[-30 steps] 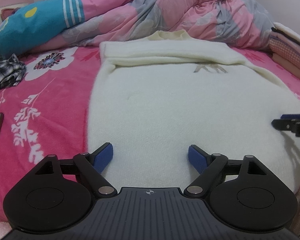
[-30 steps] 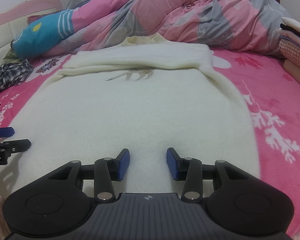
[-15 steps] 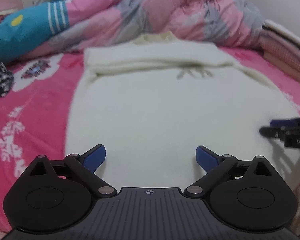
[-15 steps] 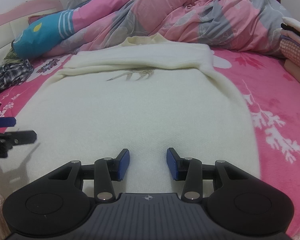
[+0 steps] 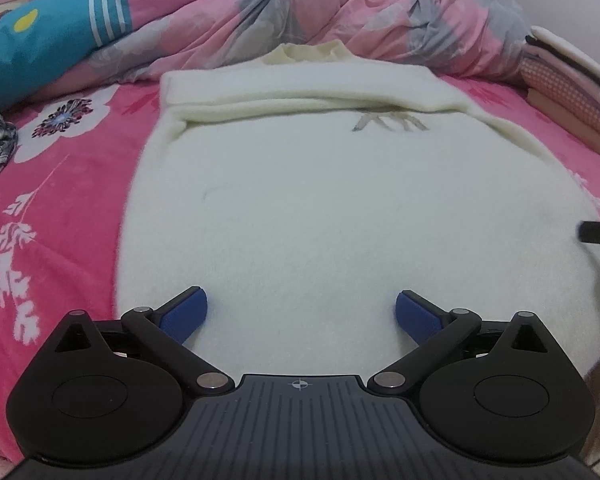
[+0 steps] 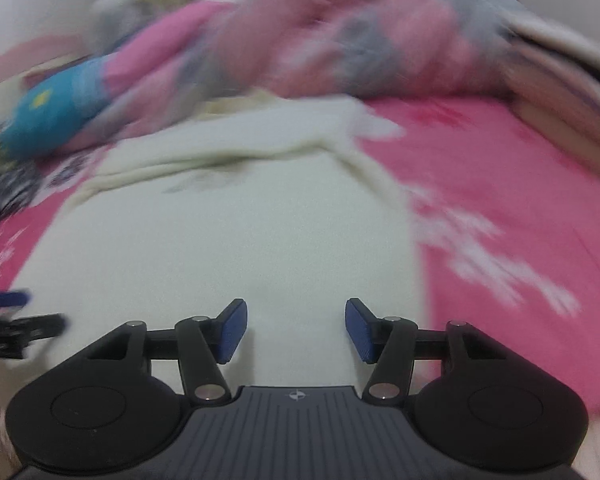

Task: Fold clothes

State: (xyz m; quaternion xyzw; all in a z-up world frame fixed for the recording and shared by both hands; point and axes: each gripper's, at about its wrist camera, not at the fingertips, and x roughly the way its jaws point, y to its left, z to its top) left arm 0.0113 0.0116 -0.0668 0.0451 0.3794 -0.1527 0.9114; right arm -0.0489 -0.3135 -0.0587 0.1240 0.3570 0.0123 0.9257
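Cream sweater (image 5: pixel 340 216) lying flat on the pink bed (image 5: pixel 52 208), sleeves folded across its chest, with the left gripper (image 5: pixel 300 312) wide open and the right gripper (image 6: pixel 296 328) partly open, both empty at its hem.

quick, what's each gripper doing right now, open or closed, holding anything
Left hand-held gripper: open, holding nothing, over the near edge of the cream sweater.
Right hand-held gripper: open, holding nothing, over the same sweater.
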